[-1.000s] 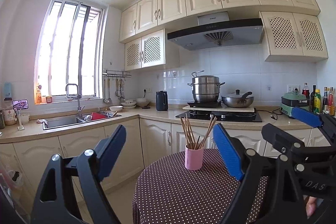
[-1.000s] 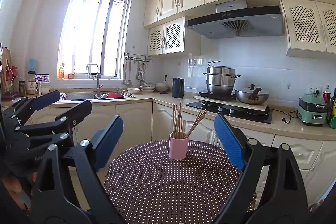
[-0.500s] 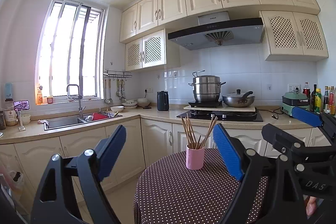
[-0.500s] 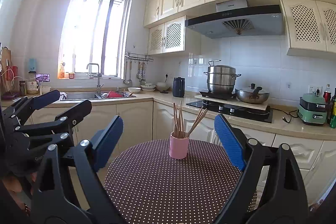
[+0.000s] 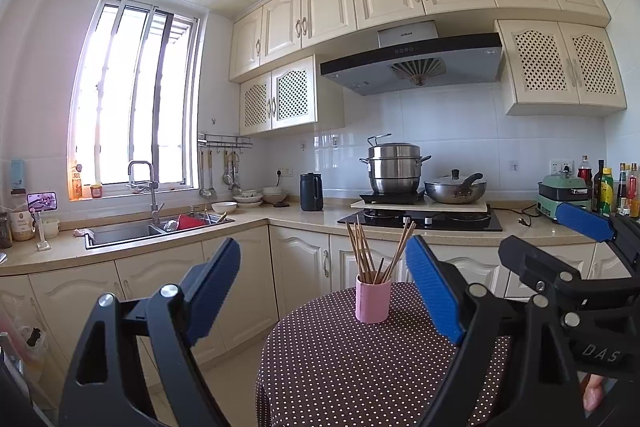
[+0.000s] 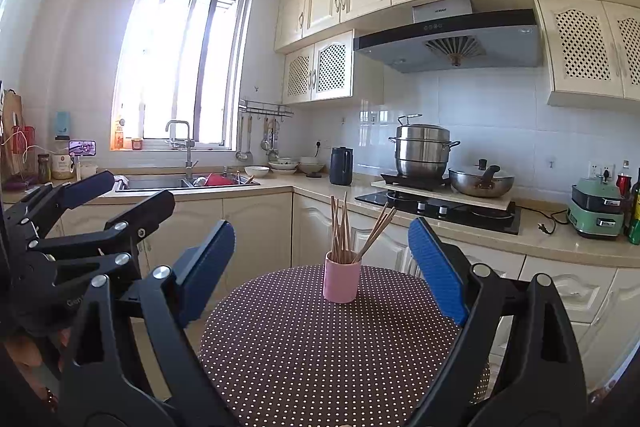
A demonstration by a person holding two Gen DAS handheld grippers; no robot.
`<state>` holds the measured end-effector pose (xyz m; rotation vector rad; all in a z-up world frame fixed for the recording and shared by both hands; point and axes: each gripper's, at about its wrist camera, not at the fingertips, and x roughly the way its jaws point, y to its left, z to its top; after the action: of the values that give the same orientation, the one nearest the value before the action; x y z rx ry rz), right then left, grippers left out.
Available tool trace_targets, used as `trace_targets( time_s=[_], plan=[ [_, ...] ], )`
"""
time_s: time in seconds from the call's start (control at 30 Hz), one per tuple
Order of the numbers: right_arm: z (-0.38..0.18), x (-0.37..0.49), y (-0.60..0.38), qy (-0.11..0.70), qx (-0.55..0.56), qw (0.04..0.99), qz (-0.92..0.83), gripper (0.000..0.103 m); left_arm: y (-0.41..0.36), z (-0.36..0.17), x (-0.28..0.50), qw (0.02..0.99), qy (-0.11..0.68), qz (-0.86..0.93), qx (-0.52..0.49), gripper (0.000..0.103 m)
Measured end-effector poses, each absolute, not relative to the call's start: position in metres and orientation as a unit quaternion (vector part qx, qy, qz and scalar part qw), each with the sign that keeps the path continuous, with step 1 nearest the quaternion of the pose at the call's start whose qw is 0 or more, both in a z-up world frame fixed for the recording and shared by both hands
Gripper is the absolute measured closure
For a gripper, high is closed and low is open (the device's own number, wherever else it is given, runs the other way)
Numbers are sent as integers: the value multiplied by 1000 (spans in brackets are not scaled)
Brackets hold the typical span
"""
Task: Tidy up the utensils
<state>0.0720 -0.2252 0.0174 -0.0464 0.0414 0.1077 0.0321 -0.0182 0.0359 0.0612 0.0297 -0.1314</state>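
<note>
Both grippers (image 5: 322,291) (image 6: 320,263) gape level, well short of the chopstick cup (image 6: 341,282).

We see a matt brown cloth (image 6: 304,355) with white dots on the round table; at its twelve o'clock, a smooth pink cup (image 6: 341,283) of thin wooden chopsticks (image 6: 340,235). Steel pots (image 6: 422,155) gleam; wall tiles (image 6: 492,107) look glossy; gripper pads (image 6: 436,267) show ribbed blue rubber.

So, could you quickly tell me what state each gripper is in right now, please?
Left gripper: open, holding nothing.
Right gripper: open, holding nothing.
</note>
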Motion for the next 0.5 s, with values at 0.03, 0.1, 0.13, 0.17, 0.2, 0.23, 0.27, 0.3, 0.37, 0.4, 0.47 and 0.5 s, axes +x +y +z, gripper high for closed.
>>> trace_targets(
  time_s=[0.03, 0.1, 0.13, 0.17, 0.2, 0.23, 0.27, 0.3, 0.37, 0.4, 0.47, 0.5],
  plan=[
    [17, 72, -225, 20, -23, 998, 54, 16, -18, 36, 32, 997, 15, -66, 31, 20],
    [18, 72, -226, 20, -23, 998, 55, 16, -18, 36, 32, 997, 14, -65, 31, 20],
    [18, 72, -226, 20, -23, 998, 55, 16, -19, 37, 32, 997, 14, -64, 31, 20],
    [18, 72, -226, 20, -23, 998, 54, 16, -18, 37, 32, 997, 14, -63, 32, 20],
    [18, 72, -226, 20, -23, 998, 54, 16, -18, 37, 31, 997, 13, -63, 32, 20],
    [18, 72, -226, 20, -23, 998, 54, 16, -18, 38, 32, 997, 13, -62, 32, 20],
    [18, 72, -226, 20, -23, 998, 55, 16, -18, 38, 32, 997, 12, -61, 33, 20],
    [18, 72, -226, 20, -23, 998, 55, 16, -18, 38, 32, 998, 12, -61, 33, 20],
    [18, 73, -226, 20, -22, 998, 55, 16, -16, 39, 31, 998, 12, -60, 34, 20],
    [18, 72, -225, 19, -22, 998, 56, 16, -16, 39, 31, 998, 11, -60, 34, 20],
    [19, 72, -224, 19, -22, 998, 55, 16, -15, 40, 30, 998, 10, -60, 34, 20],
    [19, 72, -224, 19, -22, 998, 55, 16, -15, 40, 30, 998, 10, -59, 34, 20]
  ],
)
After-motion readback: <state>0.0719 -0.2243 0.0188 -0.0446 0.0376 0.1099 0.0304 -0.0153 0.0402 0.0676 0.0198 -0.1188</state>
